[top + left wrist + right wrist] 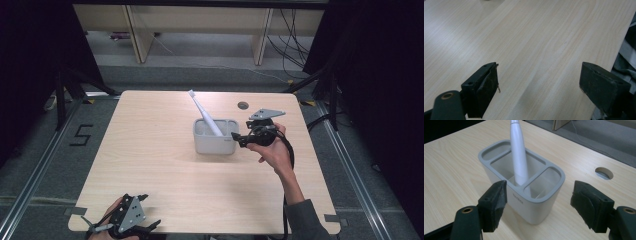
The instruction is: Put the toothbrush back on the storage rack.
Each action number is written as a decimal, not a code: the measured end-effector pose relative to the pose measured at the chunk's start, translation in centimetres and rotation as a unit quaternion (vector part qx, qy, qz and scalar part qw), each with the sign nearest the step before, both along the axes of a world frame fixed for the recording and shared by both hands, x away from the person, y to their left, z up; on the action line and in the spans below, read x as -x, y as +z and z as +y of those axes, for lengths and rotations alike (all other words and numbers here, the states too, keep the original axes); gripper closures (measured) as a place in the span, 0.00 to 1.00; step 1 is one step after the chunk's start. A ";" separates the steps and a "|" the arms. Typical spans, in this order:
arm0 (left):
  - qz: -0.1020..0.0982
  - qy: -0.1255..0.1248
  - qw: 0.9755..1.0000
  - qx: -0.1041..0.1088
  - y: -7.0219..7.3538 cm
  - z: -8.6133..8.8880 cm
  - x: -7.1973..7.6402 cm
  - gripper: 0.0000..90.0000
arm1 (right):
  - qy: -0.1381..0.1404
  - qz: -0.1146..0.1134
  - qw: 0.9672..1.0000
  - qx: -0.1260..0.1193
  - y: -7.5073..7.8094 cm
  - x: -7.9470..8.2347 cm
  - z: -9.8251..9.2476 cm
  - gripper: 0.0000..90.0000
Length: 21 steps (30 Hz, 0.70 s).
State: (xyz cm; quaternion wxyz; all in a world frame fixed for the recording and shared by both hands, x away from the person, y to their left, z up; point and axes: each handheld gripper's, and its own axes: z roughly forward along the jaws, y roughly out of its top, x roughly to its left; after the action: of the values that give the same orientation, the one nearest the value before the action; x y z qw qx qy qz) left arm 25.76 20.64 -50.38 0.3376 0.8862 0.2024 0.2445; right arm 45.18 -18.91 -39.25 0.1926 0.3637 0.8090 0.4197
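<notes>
The electric toothbrush [204, 114] is being left leaning in the middle compartment of the grey holder [215, 145] at the table's centre, so the placing is judged done. The right gripper [241, 139] is being held spread and empty just beside the holder; the left gripper [145, 227] is being kept spread, idle at the near edge of the table [150, 150].

We see a white toothbrush [518, 152] in a grey-rimmed white holder [534, 207] on the pale wood-grain desk [160, 165].

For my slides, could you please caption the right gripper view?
Open right gripper facing a grey holder with a white toothbrush in it.
</notes>
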 end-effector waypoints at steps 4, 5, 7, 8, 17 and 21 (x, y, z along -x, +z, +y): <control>0.007 -0.001 1.000 0.009 0.1 0.0 0.0 0.17 | -0.001 0.002 1.000 0.006 -0.1 0.2 0.0 0.29; 0.007 -0.001 1.000 0.013 0.0 0.0 0.0 0.17 | 0.001 0.008 1.000 0.005 -0.1 0.3 0.1 0.29; 0.007 -0.002 1.000 0.010 0.1 0.0 0.0 0.17 | -0.002 0.004 1.000 0.004 -0.1 0.5 0.0 0.28; 0.007 -0.003 1.000 0.009 0.1 0.0 0.0 0.17 | 0.000 0.007 1.000 0.004 -0.1 0.5 0.0 0.28; 0.001 0.002 1.000 0.009 0.0 0.0 0.0 0.17 | -0.015 0.006 1.000 0.005 0.0 1.6 -0.7 0.25; 0.005 -0.003 1.000 0.008 0.1 0.0 0.0 0.17 | -0.011 0.013 1.000 0.001 0.0 1.9 -0.8 0.24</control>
State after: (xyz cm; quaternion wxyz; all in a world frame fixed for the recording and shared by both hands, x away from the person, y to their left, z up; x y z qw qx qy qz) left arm 25.75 20.65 -50.25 0.3445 0.8853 0.2033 0.2372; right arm 43.27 -19.74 -39.28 0.1875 0.3780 0.8075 0.4121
